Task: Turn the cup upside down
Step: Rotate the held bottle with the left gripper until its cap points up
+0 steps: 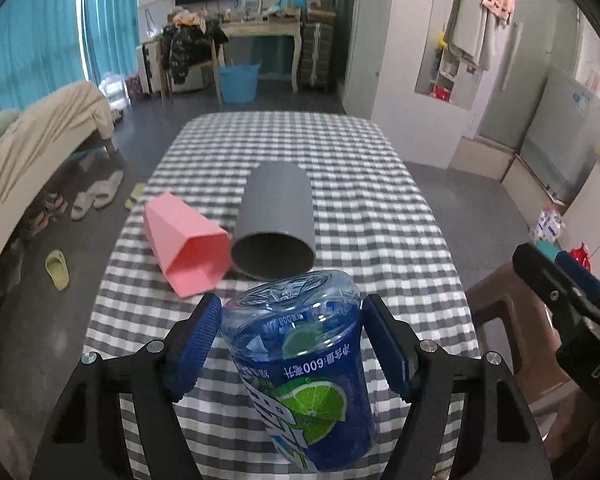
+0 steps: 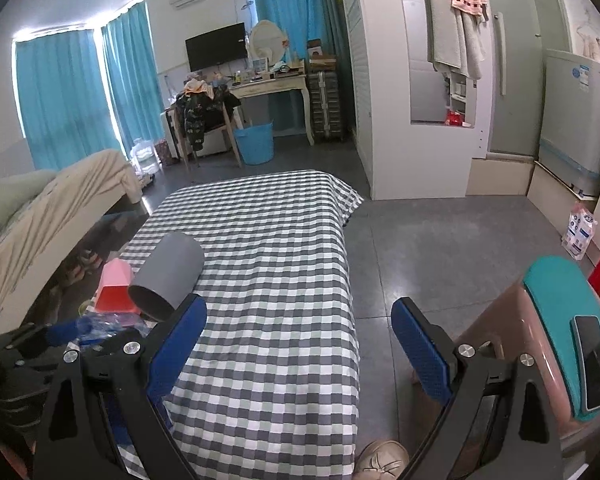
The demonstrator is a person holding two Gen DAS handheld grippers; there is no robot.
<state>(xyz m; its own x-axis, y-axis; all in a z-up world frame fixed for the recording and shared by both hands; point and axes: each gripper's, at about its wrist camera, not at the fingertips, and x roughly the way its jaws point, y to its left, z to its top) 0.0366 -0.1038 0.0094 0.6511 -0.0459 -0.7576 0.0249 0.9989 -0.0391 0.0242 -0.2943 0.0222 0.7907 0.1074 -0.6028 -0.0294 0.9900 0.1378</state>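
The left gripper has its fingers spread to either side of the blue plastic cup — a cut-off drinks bottle with a lime label whose print reads upside down. The cup stands with its closed, ribbed bottom on top, between the two pads; there is a narrow gap on the right pad's side, and whether the left pad touches cannot be told. It sits on the checked counter.

Just beyond the fingertips lie two more cups on their sides. The grey cup is straight ahead of the fingers, its open mouth facing back toward them. The pink cup lies ahead and to the left finger's side, its mouth close beside the grey one's rim.

The right gripper hangs with its fingers wide apart and nothing between them — the left finger over the counter's edge, the right one over the floor. Beyond its right finger, a phone rests on a teal cushion.
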